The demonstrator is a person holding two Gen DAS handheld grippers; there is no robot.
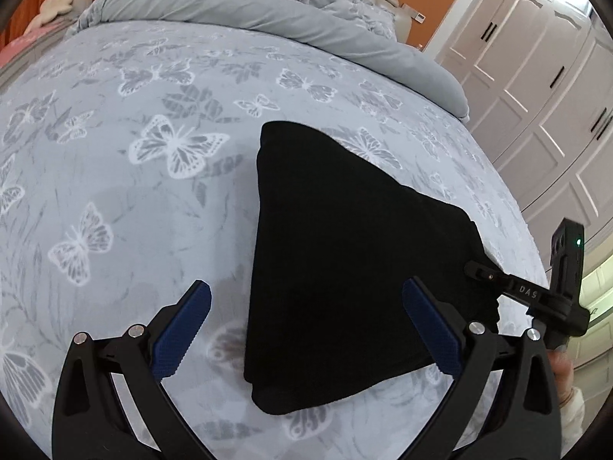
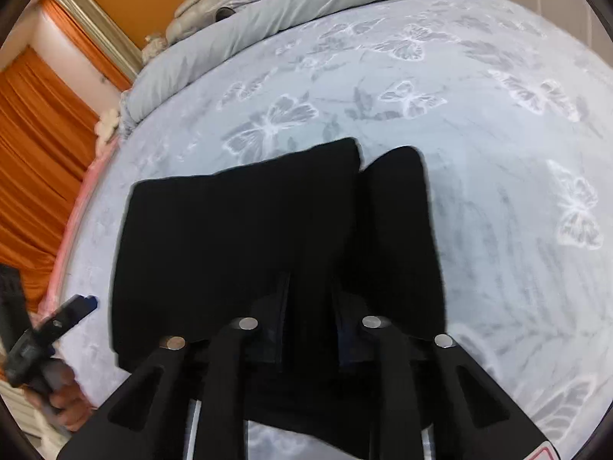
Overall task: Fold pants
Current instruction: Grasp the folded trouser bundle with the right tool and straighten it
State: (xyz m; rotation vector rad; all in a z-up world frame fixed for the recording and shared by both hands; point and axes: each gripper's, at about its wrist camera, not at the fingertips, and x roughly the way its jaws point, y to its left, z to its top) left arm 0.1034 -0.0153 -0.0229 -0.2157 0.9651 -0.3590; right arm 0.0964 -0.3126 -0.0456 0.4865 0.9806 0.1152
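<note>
The black pants [image 1: 345, 260] lie folded into a compact bundle on the butterfly-print bed [image 1: 134, 191]. My left gripper [image 1: 306, 329] is open and hovers over the bundle's near left edge, with nothing between its blue pads [image 1: 184, 329]. In the right wrist view the pants [image 2: 245, 237] fill the middle. My right gripper [image 2: 308, 306] has its fingers close together with black cloth between them, gripping the near edge of the pants. The right gripper also shows at the right edge of the left wrist view [image 1: 536, 291].
A grey duvet [image 1: 268, 19] is bunched at the head of the bed. White wardrobe doors [image 1: 536, 76] stand to the right. Orange curtains [image 2: 34, 153] hang past the bed's left side. The left gripper and hand [image 2: 38, 345] show at the right view's left edge.
</note>
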